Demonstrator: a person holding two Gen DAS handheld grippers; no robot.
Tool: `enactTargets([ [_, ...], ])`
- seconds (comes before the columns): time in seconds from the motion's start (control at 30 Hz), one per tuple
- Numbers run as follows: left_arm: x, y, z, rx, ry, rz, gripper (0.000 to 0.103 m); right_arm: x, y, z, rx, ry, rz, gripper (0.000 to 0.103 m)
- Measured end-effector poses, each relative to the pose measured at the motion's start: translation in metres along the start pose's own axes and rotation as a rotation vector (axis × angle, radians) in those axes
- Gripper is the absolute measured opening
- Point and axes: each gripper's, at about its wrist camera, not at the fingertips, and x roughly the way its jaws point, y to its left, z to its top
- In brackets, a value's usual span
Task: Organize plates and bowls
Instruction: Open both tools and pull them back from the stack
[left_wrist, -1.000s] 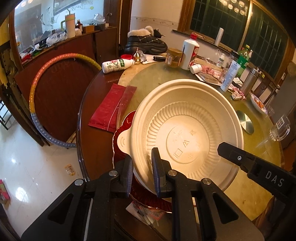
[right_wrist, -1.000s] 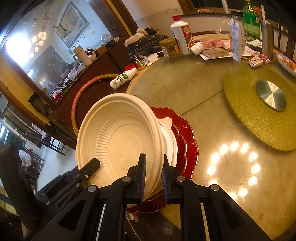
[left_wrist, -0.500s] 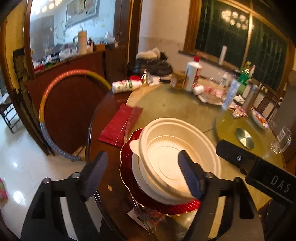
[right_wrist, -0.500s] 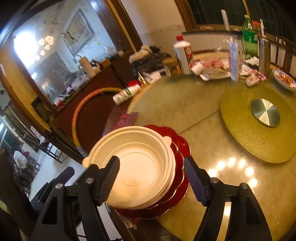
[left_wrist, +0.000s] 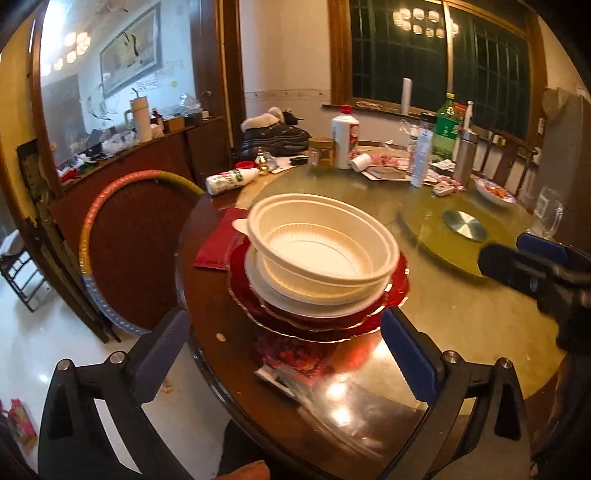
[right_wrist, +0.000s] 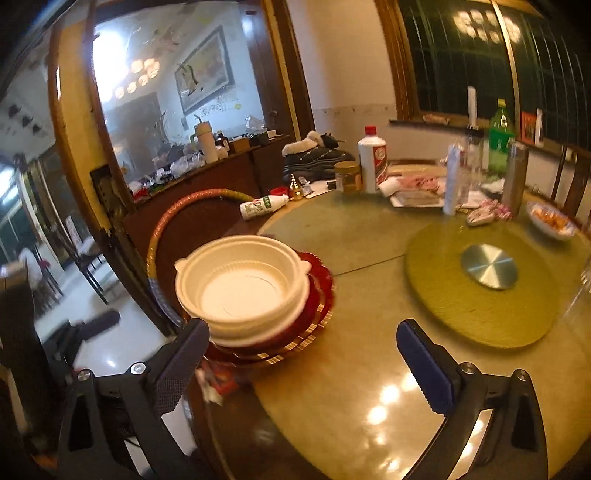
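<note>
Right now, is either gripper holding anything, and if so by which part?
Nothing is held. The left gripper and right gripper are both open, clear of the white bowls stacked on the red plates.

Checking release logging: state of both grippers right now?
Left gripper: open, jaws spread wide, holding nothing, clear of the white bowls.
Right gripper: open, jaws spread wide, holding nothing.

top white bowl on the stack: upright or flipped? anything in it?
Upright and empty. The top white bowl sits rim-up, nested in another white bowl on the red plates; its ribbed inside and bare bottom show in both views.
</note>
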Motion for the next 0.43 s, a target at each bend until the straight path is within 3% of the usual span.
enactTargets([
  [0.23,0.024,-0.006,-0.001,-0.016,0.105,-0.089,0.103,-0.014,0.007,-0.014,-0.115,0.000,0.003,0.102],
  [0.43,0.030,-0.008,0.000,-0.021,0.100,-0.053,0.103,-0.016,0.020,-0.019,-0.178,-0.004,0.025,0.102],
])
